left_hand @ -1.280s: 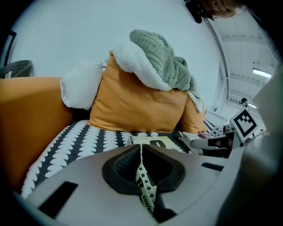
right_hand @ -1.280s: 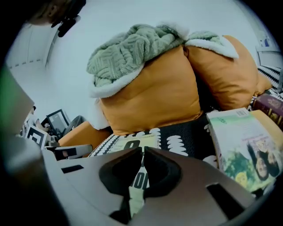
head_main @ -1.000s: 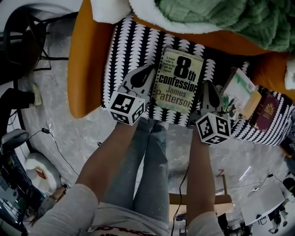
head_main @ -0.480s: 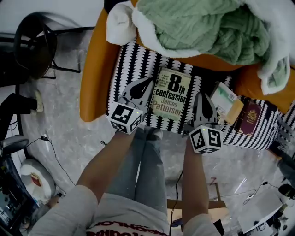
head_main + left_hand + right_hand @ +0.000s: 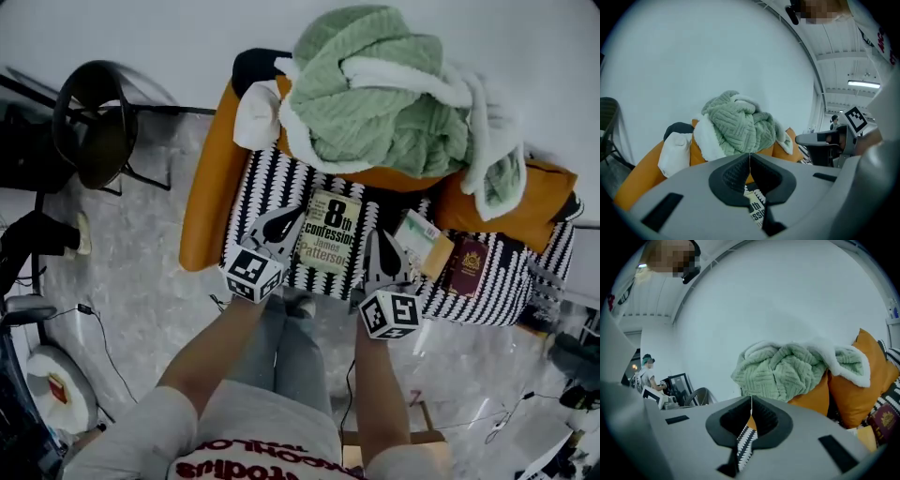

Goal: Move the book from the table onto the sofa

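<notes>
The book [image 5: 331,232], a paperback with "8th confession" on its cover, lies flat on the sofa's black-and-white patterned seat [image 5: 267,183]. My left gripper [image 5: 295,213] hangs above the book's left edge, shut and holding nothing. My right gripper [image 5: 379,236] hangs above the book's right edge, also shut and empty. In the left gripper view the closed left gripper [image 5: 750,155] points at the green blanket [image 5: 740,123], and a strip of the book [image 5: 757,209] shows beneath it. The right gripper view shows the closed right gripper [image 5: 751,400] over the patterned seat [image 5: 745,441].
A green and white blanket [image 5: 380,103] is heaped on the orange sofa back [image 5: 211,192], beside a white cushion [image 5: 256,117]. Two more books [image 5: 424,241] and a dark red passport [image 5: 466,267] lie right of the book. A black chair [image 5: 94,131] and floor cables stand left.
Both grippers have risen straight up from beside the book, still shut. The book stays flat on the seat and looks smaller as the head view pulls back.
</notes>
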{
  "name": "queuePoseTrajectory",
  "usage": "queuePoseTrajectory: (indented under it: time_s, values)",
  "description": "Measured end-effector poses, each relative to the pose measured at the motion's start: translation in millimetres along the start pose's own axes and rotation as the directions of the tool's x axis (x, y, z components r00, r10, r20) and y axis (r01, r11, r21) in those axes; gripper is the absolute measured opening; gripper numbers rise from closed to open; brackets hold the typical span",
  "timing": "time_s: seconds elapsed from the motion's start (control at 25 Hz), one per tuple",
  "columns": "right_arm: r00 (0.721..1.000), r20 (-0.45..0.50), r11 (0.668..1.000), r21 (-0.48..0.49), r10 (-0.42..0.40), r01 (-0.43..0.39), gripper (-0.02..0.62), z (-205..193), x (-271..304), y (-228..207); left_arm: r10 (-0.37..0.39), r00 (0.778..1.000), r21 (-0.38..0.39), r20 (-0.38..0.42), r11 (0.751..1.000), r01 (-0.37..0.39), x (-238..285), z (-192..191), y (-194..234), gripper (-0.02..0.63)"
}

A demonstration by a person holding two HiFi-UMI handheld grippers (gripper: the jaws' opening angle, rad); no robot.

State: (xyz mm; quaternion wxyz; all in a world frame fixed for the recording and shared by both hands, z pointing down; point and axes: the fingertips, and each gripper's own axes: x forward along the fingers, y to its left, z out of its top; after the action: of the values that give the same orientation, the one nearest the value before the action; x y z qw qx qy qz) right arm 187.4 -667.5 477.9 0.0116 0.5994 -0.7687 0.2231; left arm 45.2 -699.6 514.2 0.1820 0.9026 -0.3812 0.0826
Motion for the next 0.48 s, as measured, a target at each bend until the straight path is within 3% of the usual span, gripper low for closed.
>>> queuePoseTrajectory:
  time_s: [0.24,0.48]
  values:
    - [0.999,0.039,1.0,-0.025,0.004,-0.003,0.032,54,-32,31,-0.039,0.998,0.029,0.043,0.999,0.038,-28,50,-28,0.02]
    - [0.997,0.07,0.999,-0.035,0.019,-0.017,0.031,82,-66,73,-0.05,0.994,0.034,0.094,0.998,0.047,-64,88,-45,0.02]
